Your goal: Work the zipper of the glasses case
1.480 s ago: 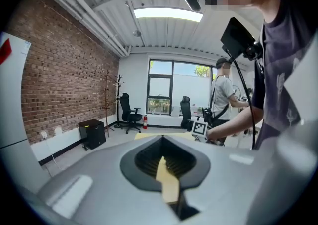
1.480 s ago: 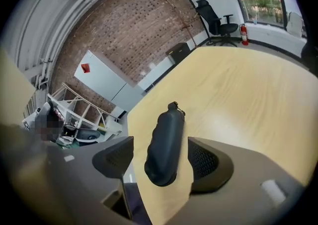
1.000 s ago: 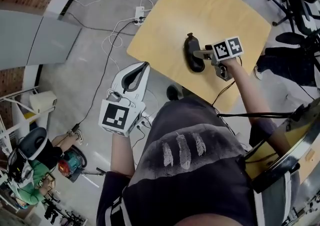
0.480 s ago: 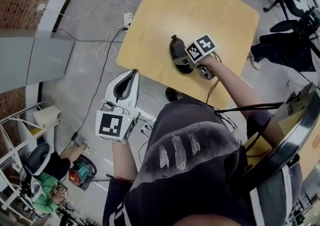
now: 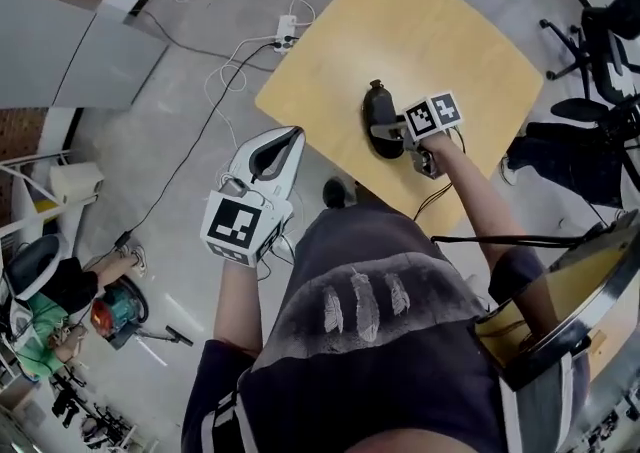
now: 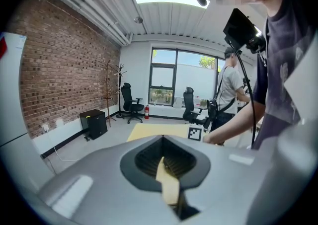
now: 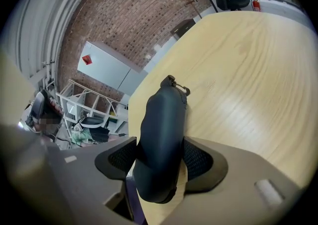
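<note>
The dark glasses case [image 5: 379,113] lies on the light wooden table [image 5: 440,31], near its front edge. In the right gripper view the case [image 7: 160,134] runs away from the camera, with its zipper pull [image 7: 182,89] at the far end. My right gripper [image 5: 386,131] has just been closing; its pads [image 7: 198,158] now press the near end of the case from both sides. My left gripper [image 5: 284,137] hangs left of the table over the floor, shut with nothing in it [image 6: 167,169].
Cables and a power strip [image 5: 285,31] lie on the floor beyond the table's left corner. Office chairs [image 5: 600,31] stand at the right. A seated person [image 5: 50,301] is at the lower left, and another person [image 6: 233,90] stands across the room.
My right gripper has sunk onto the near end of the case and its jaws have drawn in round it. The left gripper stays shut beside the table.
</note>
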Available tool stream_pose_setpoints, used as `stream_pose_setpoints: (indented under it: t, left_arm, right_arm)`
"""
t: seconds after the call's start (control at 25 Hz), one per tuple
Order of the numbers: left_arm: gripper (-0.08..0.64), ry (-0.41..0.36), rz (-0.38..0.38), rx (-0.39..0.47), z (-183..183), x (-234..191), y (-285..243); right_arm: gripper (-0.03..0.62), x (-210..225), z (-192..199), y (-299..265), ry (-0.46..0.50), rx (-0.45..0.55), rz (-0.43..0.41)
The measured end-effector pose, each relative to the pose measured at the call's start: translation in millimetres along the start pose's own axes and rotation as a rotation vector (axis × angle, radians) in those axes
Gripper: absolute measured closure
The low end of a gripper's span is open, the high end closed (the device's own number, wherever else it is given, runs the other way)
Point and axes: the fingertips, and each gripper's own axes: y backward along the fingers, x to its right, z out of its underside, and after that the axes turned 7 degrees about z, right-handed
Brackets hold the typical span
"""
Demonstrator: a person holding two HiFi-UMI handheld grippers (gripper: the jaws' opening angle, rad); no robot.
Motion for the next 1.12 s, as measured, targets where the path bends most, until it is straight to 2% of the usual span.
stream_pose_setpoints:
  t: [0.12, 0.28, 0.48, 0.72, 0.92, 1.0, 1.04, 1.08, 1.12]
  left_arm:
    - [0.560, 0.006, -0.009, -0.002, 4, -3, 2]
    - [0.560, 0.012, -0.010, -0.005, 7, -5, 7]
    - [0.560, -0.057, 0.035, -0.023, 5, -7, 5]
    - [0.558, -0.252, 0.102, -0.146, 22, 2, -10]
    - [0.558, -0.277, 0.139, -0.139, 28, 7, -13]
    - [0.557, -0.276, 0.199, -0.131, 28, 16, -12]
    - [0.519, -0.266, 0.244, -0.132, 28, 21, -11]
    - [0.412, -0.257, 0.288, -0.138, 28, 27, -9]
    - [0.351, -0.259, 0.322, -0.147, 29, 31, -8]
  right_arm:
    - [0.302, -8, 1, 0, -0.021, 0.019, -0.063]
    - [0.304, -41, -12, 23, -0.046, 0.109, -0.193]
    - [0.302, -106, -23, 66, -0.003, 0.203, -0.349]
    - [0.301, -157, -20, 91, 0.114, 0.221, -0.420]
    - [0.301, -182, -7, 100, 0.190, 0.209, -0.422]
    - [0.299, -187, -5, 106, 0.209, 0.212, -0.419]
    - [0.299, -190, -4, 109, 0.218, 0.212, -0.418]
    - [0.299, -193, -3, 111, 0.230, 0.211, -0.417]
    - [0.299, -196, 0, 113, 0.242, 0.209, -0.416]
